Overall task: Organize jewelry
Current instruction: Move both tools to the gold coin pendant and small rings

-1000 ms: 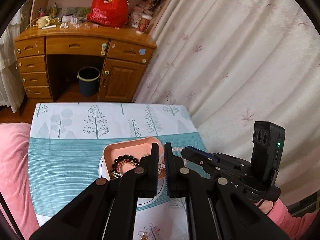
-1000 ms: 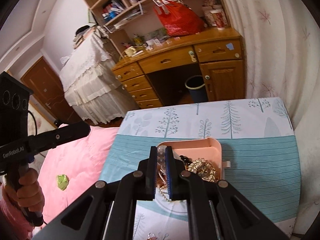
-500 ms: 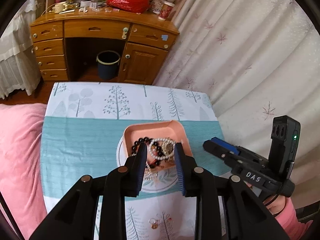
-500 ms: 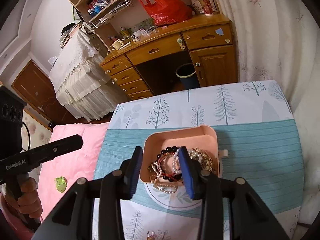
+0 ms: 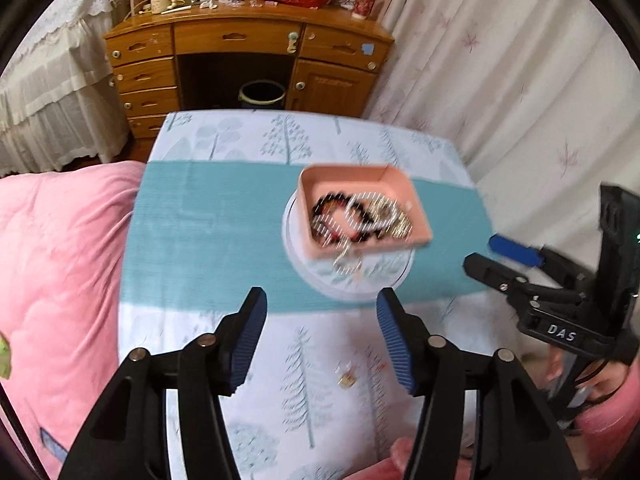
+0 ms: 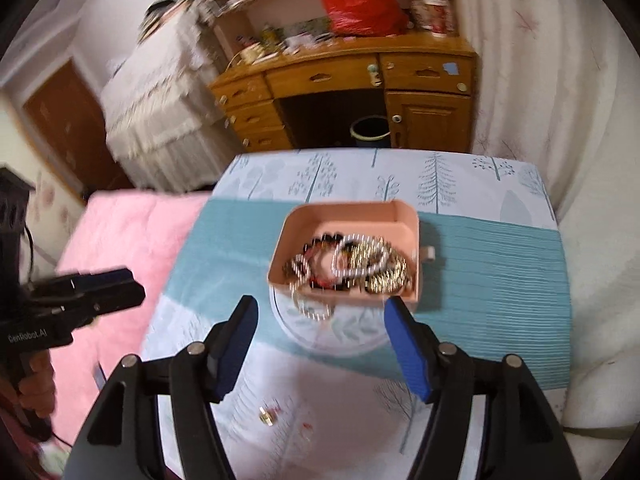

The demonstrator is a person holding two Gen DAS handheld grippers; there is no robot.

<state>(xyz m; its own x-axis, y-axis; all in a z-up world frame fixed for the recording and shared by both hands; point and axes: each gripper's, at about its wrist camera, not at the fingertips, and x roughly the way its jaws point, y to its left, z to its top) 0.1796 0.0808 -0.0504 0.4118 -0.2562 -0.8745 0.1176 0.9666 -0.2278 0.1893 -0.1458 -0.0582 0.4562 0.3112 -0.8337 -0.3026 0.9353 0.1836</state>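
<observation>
A pink tray (image 5: 394, 184) (image 6: 352, 216) full of tangled jewelry (image 5: 360, 216) (image 6: 352, 262), with dark beads, pearls and gold pieces, sits on a white plate (image 5: 348, 280) (image 6: 340, 336). A chain (image 6: 310, 306) hangs over the tray's near rim onto the plate. A small gold ring (image 5: 347, 379) (image 6: 266, 416) lies on the cloth nearer me. My left gripper (image 5: 322, 338) is open and empty, short of the plate. My right gripper (image 6: 322, 344) is open and empty, its jaws apart in front of the tray. Both views are blurred.
The table wears a tree-print cloth with a teal band (image 5: 208, 232). A pink quilt (image 5: 56, 264) lies at the left. A wooden desk (image 5: 248, 60) with a bin under it stands beyond. White curtains (image 5: 500, 92) hang at the right.
Both grippers have gone from shut to wide open and have pulled back from the tray toward me. The gold ring on the cloth has come into fuller view.
</observation>
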